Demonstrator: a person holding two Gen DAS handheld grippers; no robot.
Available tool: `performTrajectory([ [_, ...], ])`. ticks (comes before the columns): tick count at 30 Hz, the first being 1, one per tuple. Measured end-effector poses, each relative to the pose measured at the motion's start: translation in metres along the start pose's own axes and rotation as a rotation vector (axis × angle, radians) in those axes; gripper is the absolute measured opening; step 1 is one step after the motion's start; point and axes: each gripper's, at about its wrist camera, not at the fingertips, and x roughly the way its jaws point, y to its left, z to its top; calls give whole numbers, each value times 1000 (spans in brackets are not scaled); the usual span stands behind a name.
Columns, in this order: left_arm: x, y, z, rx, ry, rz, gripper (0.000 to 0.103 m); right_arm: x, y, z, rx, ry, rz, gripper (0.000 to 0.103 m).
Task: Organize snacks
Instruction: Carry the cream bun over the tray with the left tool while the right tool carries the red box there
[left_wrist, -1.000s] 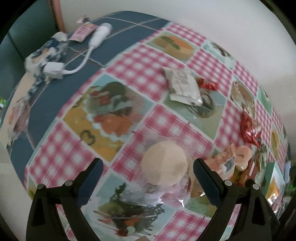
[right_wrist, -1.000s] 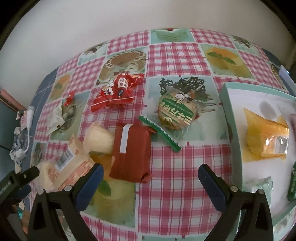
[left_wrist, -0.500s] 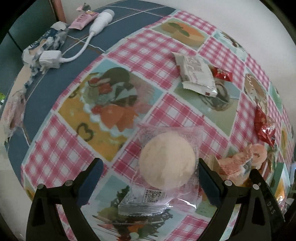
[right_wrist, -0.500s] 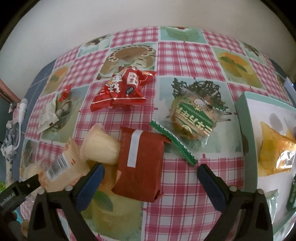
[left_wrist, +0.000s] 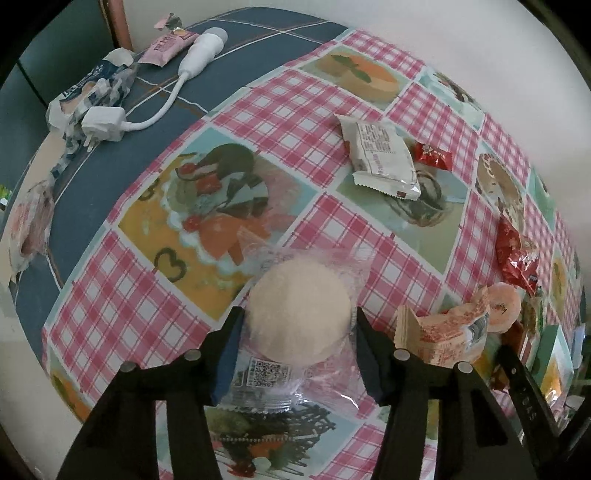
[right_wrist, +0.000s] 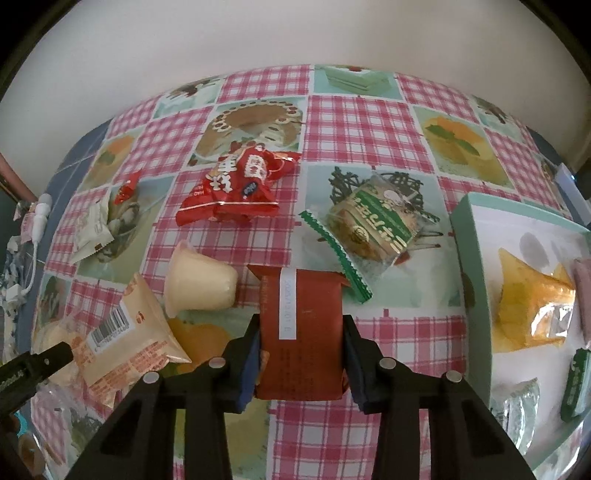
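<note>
My left gripper (left_wrist: 297, 332) is shut on a round pale cake in a clear wrapper (left_wrist: 299, 314) that lies on the checked tablecloth. My right gripper (right_wrist: 301, 349) is shut on a dark red snack packet (right_wrist: 301, 328). Next to that packet lie a pale jelly cup (right_wrist: 197, 284), a beige barcoded packet (right_wrist: 125, 343), a green-labelled pastry (right_wrist: 373, 225) and a red bag (right_wrist: 236, 184). A mint-rimmed white tray (right_wrist: 469, 258) at the right holds an orange packet (right_wrist: 528, 306) and other snacks.
A white packet (left_wrist: 380, 158) and a small red candy (left_wrist: 432, 157) lie at the far side. A white charger with cable (left_wrist: 107, 122), a pink sachet (left_wrist: 168, 46) and crumpled wrappers (left_wrist: 92, 92) sit on the blue table part. A wall runs behind the table.
Both grippers moved forward and closed: the left onto the round cake, the right onto the dark red packet. Both were wide open before.
</note>
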Motion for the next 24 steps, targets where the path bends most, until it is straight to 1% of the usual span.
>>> performTrajectory([
  [5,-17,2,-2,-18,-28,4,57,-10,-7,-3,18,0,18,42],
  [10,-35,1,-9,-8,-70,4,57,-30,-15,-5,48,-19,29,42],
  [17,-56,-21,-19,34,-132,20,57,-58,-26,-9,78,-50,40,42],
  [24,-72,-48,-33,94,-171,8,57,-87,-42,-15,114,-92,16,42],
])
